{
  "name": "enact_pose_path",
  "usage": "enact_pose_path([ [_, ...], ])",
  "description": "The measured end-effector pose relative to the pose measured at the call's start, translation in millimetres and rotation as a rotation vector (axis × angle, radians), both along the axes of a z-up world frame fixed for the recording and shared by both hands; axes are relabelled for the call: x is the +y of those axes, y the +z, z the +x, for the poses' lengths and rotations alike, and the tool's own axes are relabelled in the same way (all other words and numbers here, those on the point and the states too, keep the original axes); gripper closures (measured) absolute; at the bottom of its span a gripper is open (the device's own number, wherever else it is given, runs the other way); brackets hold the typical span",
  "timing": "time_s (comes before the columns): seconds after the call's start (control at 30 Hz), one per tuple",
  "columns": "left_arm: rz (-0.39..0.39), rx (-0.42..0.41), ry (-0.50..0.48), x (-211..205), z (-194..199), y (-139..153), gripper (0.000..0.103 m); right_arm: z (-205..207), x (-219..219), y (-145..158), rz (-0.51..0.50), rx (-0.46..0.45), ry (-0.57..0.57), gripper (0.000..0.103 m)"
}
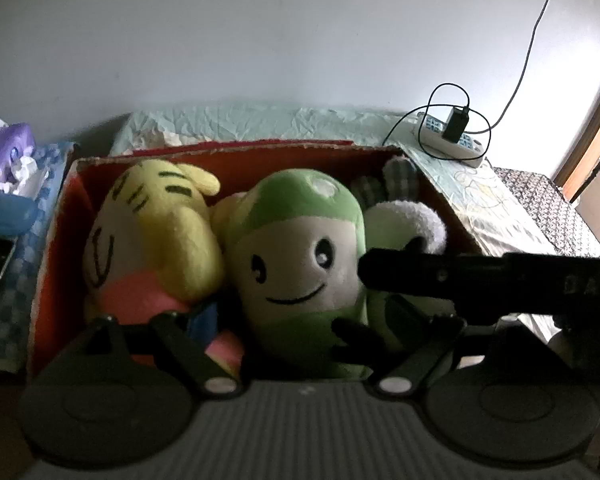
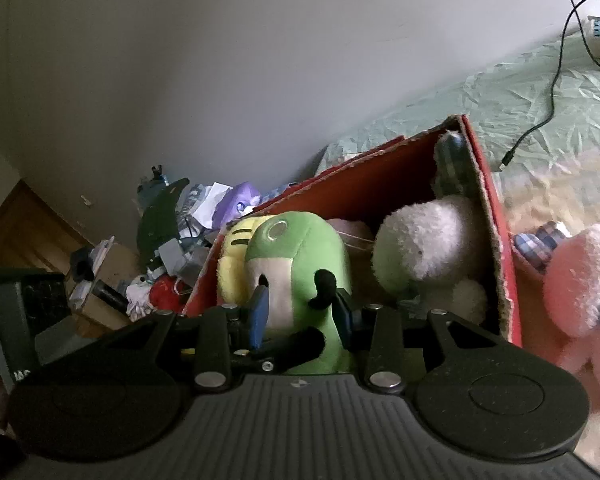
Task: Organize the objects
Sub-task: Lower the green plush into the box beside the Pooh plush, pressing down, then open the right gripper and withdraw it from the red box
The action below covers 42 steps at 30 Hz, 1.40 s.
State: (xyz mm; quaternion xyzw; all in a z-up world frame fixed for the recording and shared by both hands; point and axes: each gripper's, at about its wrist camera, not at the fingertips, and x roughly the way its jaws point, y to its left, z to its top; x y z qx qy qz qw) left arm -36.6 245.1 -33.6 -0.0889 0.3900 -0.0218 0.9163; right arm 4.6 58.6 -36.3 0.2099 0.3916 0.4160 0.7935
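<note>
Red cardboard walls fill our left wrist view: the box (image 1: pixel 260 152) holds a yellow plush (image 1: pixel 160 216) beside a green plush (image 1: pixel 296 248). Our left gripper (image 1: pixel 284 320) hovers over them, jaws spread wide and empty. From our right wrist, our right gripper (image 2: pixel 300 312) clamps the green plush inside the box, while a pink plush (image 2: pixel 580 292) lies outside on the bed (image 2: pixel 540 92).

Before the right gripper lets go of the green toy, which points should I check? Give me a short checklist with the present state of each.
1. Right gripper closed on the green plush: ok.
2. Green plush inside the red box: ok.
3. Green plush resting on the box floor: cannot tell.
4. Left gripper open and holding nothing: ok.
5. Every toy in the box: not ok, the pink plush lies outside.
</note>
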Motion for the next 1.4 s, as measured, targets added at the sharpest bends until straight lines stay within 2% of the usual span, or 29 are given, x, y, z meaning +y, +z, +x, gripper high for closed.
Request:
enact_pose_path([
  [0.67,0.008,-0.038,0.029,-13.1,-27.0,23.7,0.018,-15.9,-25.3,1.3,0.047,-0.016,-0.042,0.063],
  [0.93,0.012,-0.053,0.035,-28.6,-33.9,35.7,0.018,-19.6,-50.6,0.1,0.085,-0.011,-0.058,0.063],
  [1.13,0.015,-0.078,-0.007,-55.5,-37.0,47.0,0.018,-21.2,-81.0,1.6,0.111,-0.008,-0.080,0.063],
  [1.4,-0.014,-0.100,-0.131,-108.2,-33.2,54.0,0.018,-16.2,-132.7,-2.5,0.114,0.006,-0.149,0.063],
])
